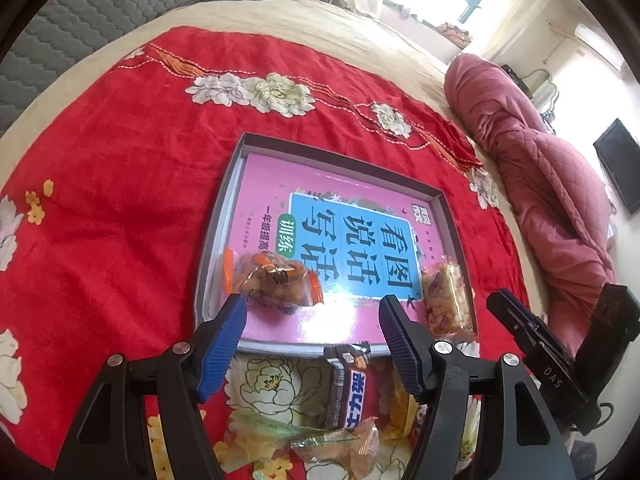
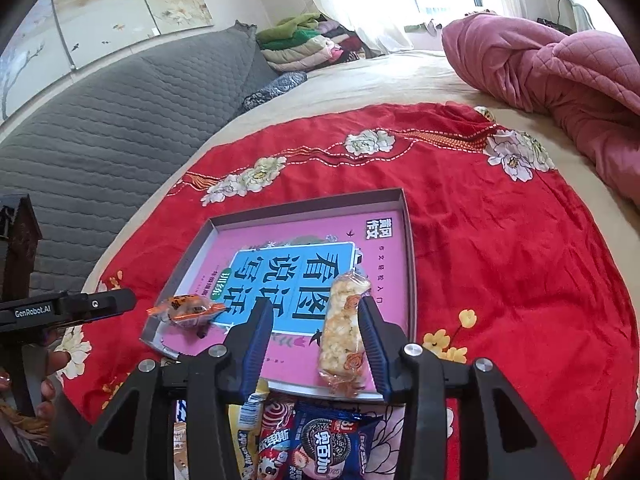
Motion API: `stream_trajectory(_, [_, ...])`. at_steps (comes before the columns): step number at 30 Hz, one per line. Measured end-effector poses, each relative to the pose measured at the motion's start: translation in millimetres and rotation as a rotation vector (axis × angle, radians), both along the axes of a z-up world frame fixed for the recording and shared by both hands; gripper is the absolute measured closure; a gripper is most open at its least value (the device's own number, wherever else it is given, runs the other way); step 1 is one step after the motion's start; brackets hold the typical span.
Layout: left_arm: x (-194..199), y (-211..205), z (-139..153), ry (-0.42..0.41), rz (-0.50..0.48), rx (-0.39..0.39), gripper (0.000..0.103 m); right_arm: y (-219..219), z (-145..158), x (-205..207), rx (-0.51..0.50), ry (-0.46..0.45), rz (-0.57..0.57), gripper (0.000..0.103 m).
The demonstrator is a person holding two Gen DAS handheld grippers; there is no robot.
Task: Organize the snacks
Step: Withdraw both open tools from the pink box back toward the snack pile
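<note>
- Left wrist view: my left tool (image 1: 312, 316) is spread apart and empty; the orange-wrapped snack (image 1: 276, 282) lies in the tray (image 1: 256, 142) just ahead of its left finger.
- Right wrist view: my right tool (image 2: 316, 330) is spread apart; the rice-cracker bar (image 2: 343, 332) lies in the tray (image 2: 404, 200) between its fingers, against the right one.

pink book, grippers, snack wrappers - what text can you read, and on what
"看图说话写话", upside down: pink book in the tray
"训练": book's green tag
"GenRobot.AI": left gripper
"DAS": right gripper
"士力架": chocolate bar
"奥百加": blue cookie pack
Smaller book print: unreadable
</note>
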State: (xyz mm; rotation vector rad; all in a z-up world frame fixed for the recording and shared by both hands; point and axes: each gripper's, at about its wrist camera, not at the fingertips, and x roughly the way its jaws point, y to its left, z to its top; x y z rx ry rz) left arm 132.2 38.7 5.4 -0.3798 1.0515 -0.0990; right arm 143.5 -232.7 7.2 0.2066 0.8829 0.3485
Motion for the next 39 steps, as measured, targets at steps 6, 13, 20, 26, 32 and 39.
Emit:
stream_trajectory(6, [-6,-5,1,0.009,-0.018,0.009,0.032,2,4,-8,-0.004,-0.011,0.01,0.059])
stream_trajectory(13, [-12,-10,4,0.014,-0.034,0.012,0.032,6,8,-19,-0.027,-0.027,0.027,0.059])
stream_trajectory(20, [-18,-18,0,0.028,-0.062,0.021,0.032,12,8,-31,-0.042,-0.013,0.039,0.059])
stream_trajectory(26, [-22,-22,-6,0.043,-0.082,0.017,0.032,24,3,-43,-0.052,0.009,0.067,0.059])
stream_trajectory(32, [-25,-25,-12,0.057,-0.098,0.013,0.032,33,-4,-54,-0.064,0.04,0.09,0.059])
stream_trajectory(39, [-28,-26,-18,0.071,-0.112,0.009,0.032,39,-7,-61,-0.078,0.049,0.106,0.059])
